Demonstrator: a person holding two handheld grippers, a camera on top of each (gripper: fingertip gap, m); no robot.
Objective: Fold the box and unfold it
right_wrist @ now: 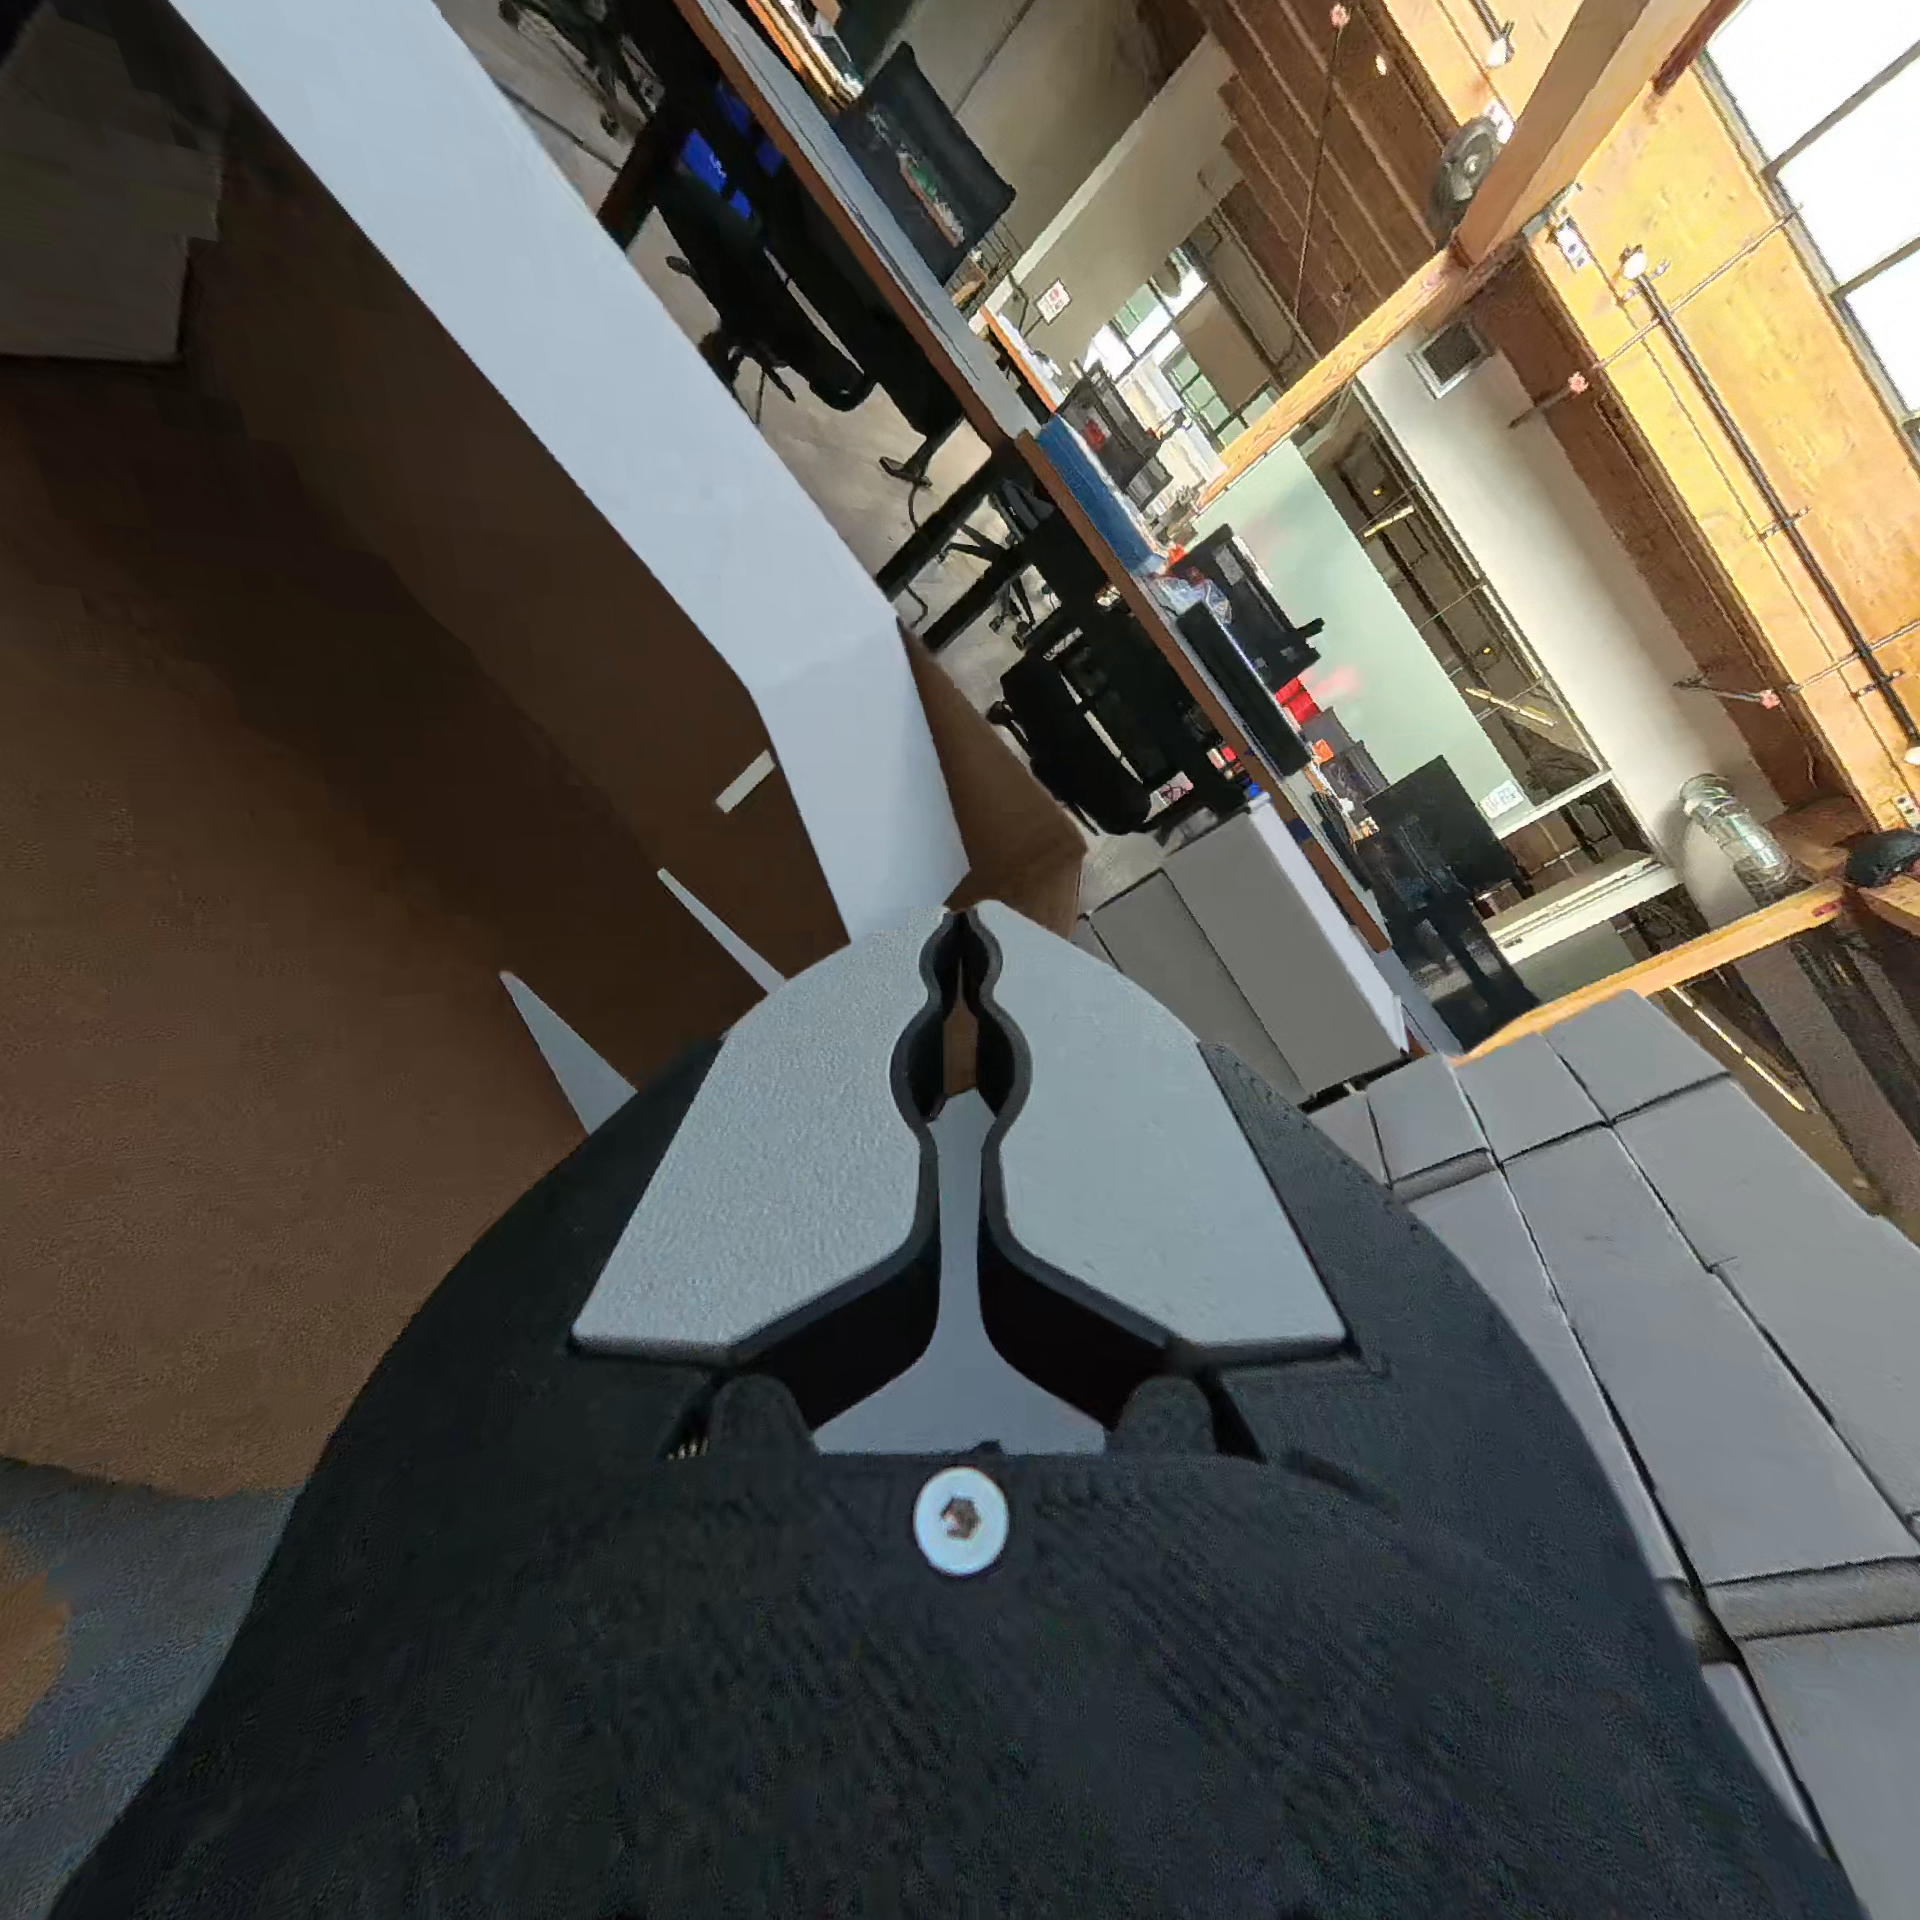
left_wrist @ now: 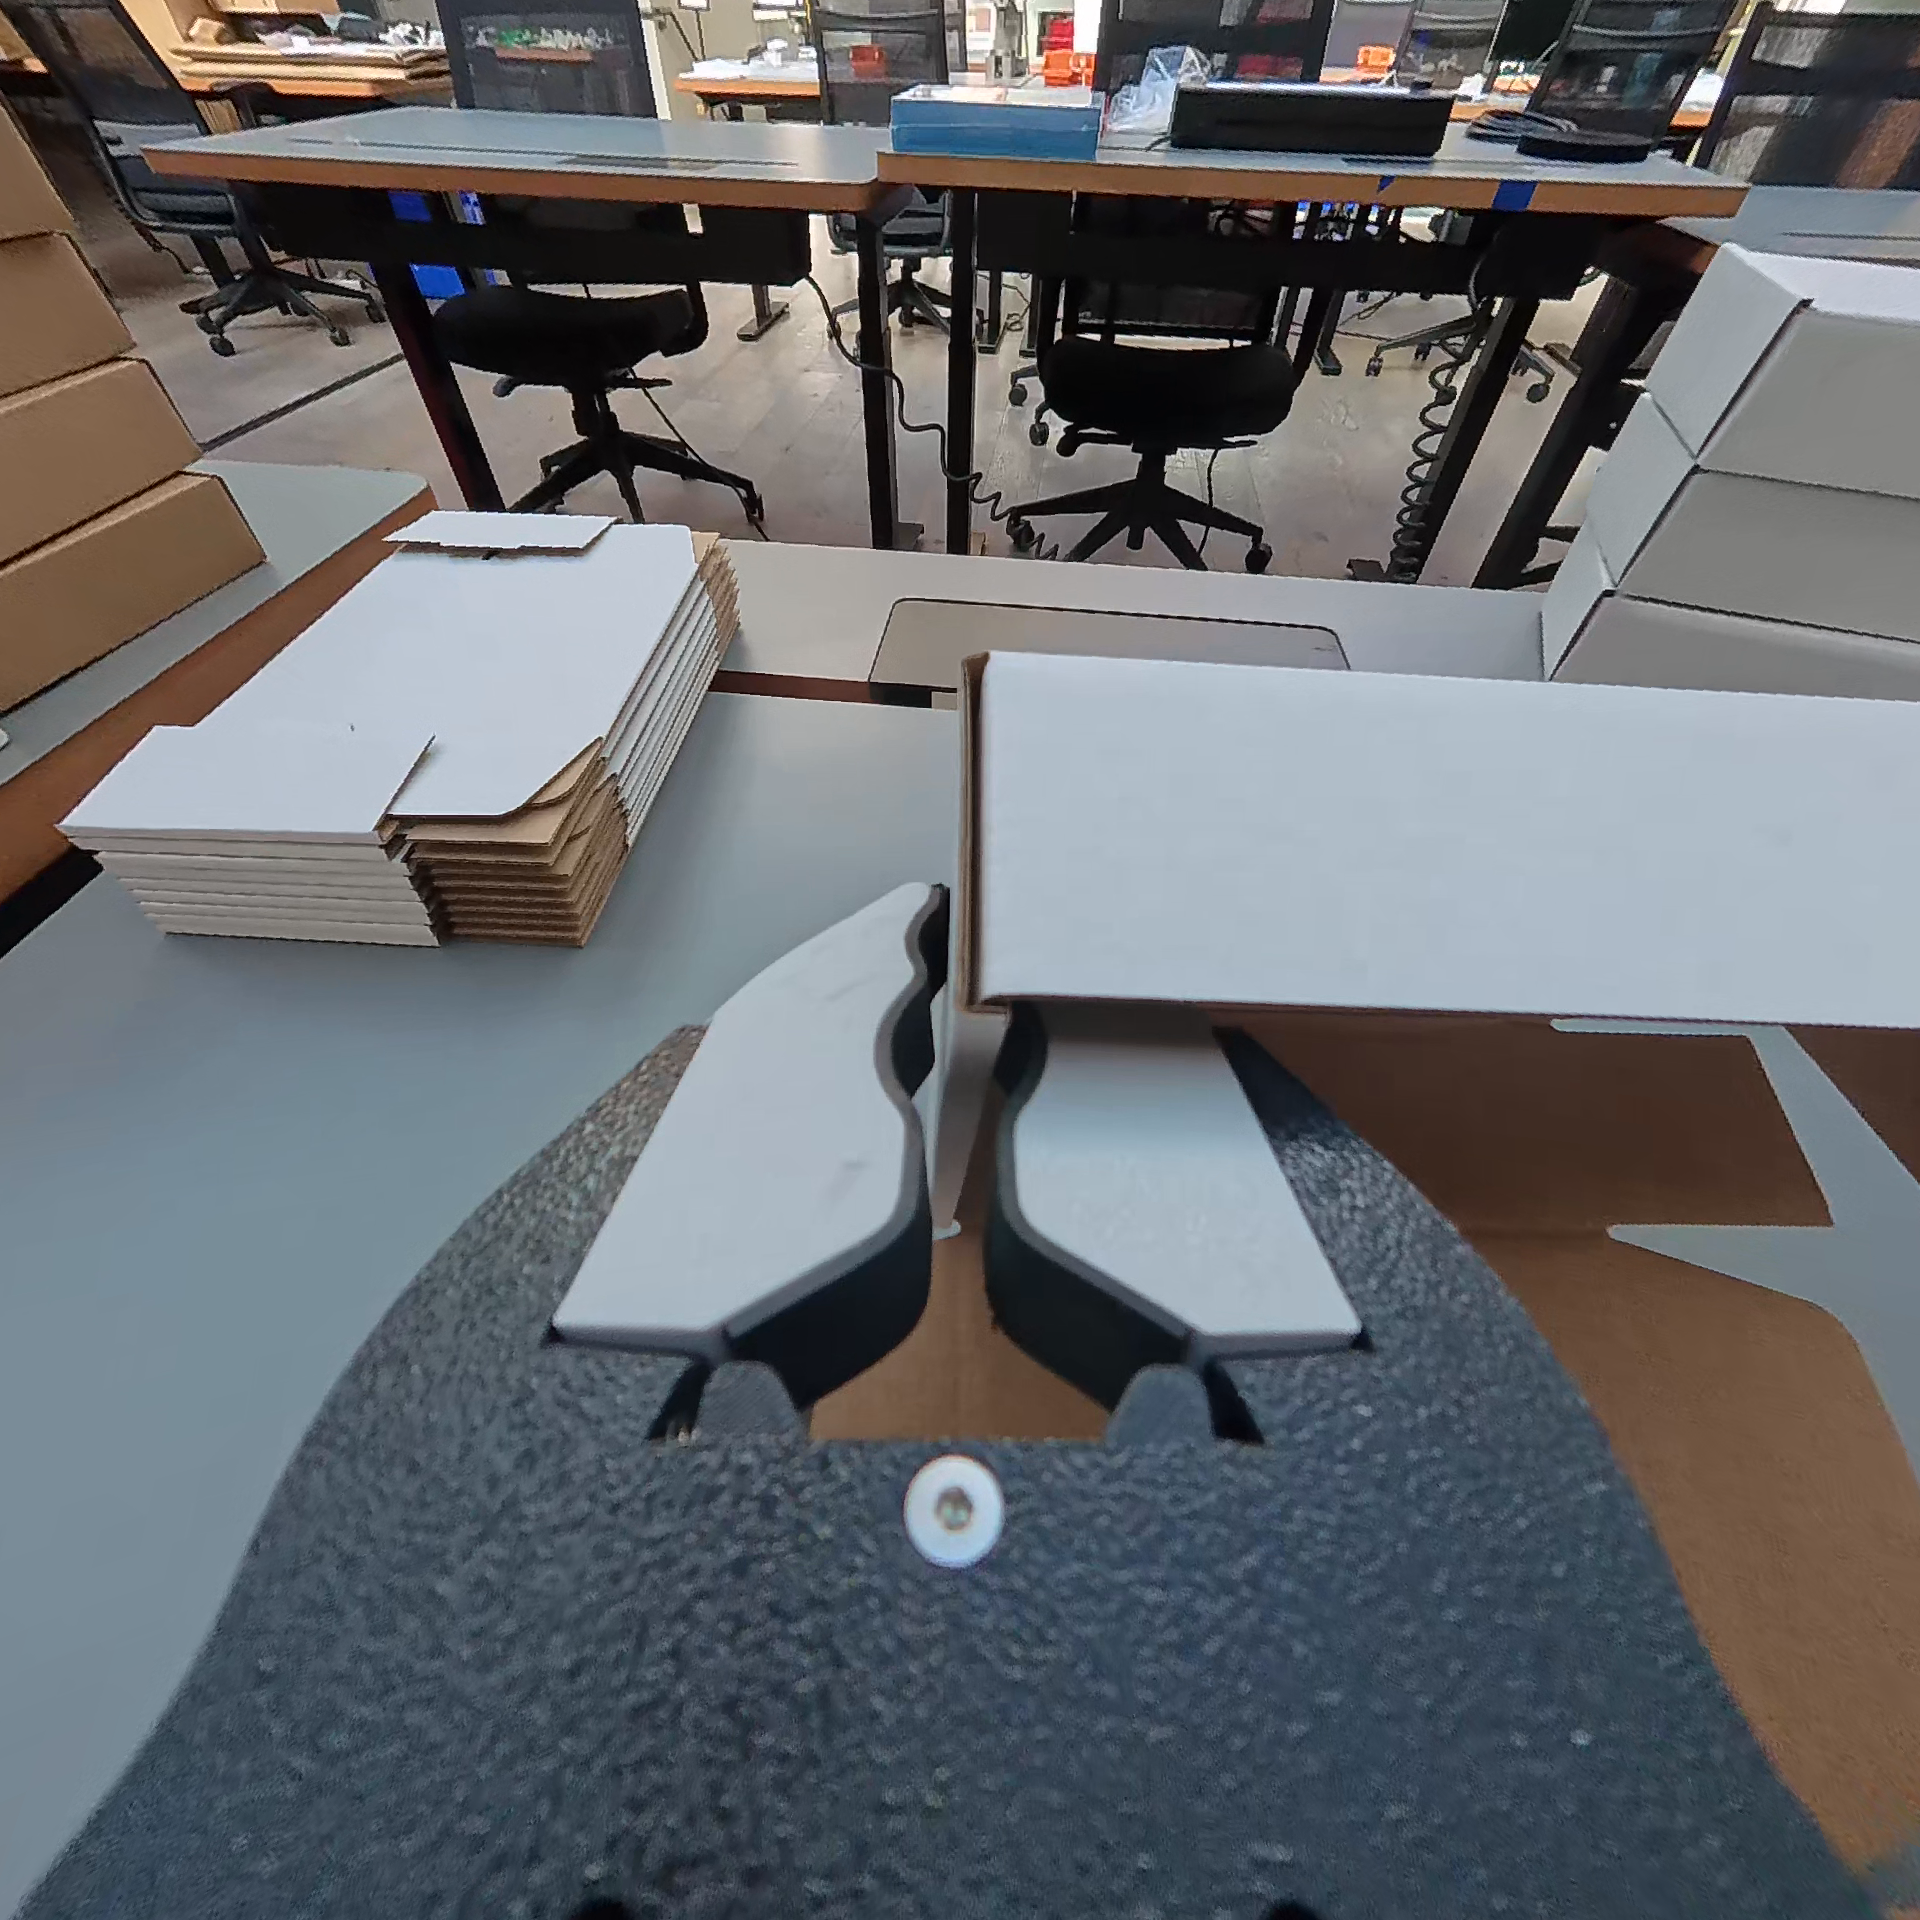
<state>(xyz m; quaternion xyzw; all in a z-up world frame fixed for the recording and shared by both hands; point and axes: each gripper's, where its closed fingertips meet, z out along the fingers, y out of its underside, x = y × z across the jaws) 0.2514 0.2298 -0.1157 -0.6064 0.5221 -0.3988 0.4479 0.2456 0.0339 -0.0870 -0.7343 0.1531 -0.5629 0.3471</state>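
One box [left_wrist: 1455, 831], white outside and brown inside, is seen half-formed on the grey table [left_wrist: 260, 1143]: its base lies flat with the brown side up, and a long white wall is raised along the far edge. In the left wrist view a thin upright flap at the wall's left corner is pinched between the left gripper [left_wrist: 961, 997] jaws, which are nearly closed on the cardboard. In the right wrist view the right gripper [right_wrist: 964, 935] is seen clenched, tips almost touching; brown card shows behind the gap, but whether the box edge is actually clamped cannot be told. That gripper is held tilted, just beside the wall's right end.

The step in hand is judged to be the folding: one long wall is up, side flaps are being handled, and the other panels still lie flat. The next move probably calls for the corner flap to be turned inward along its crease while the wall is kept upright, then the side wall folded over it.

A stack of flat blanks [left_wrist: 416, 748] is seen to the left on the table, well apart. Folded white boxes [left_wrist: 1766, 468] are piled at the right. Brown cartons [left_wrist: 83, 499] are stacked at far left. Desks and chairs [left_wrist: 1153, 384] are seen beyond.
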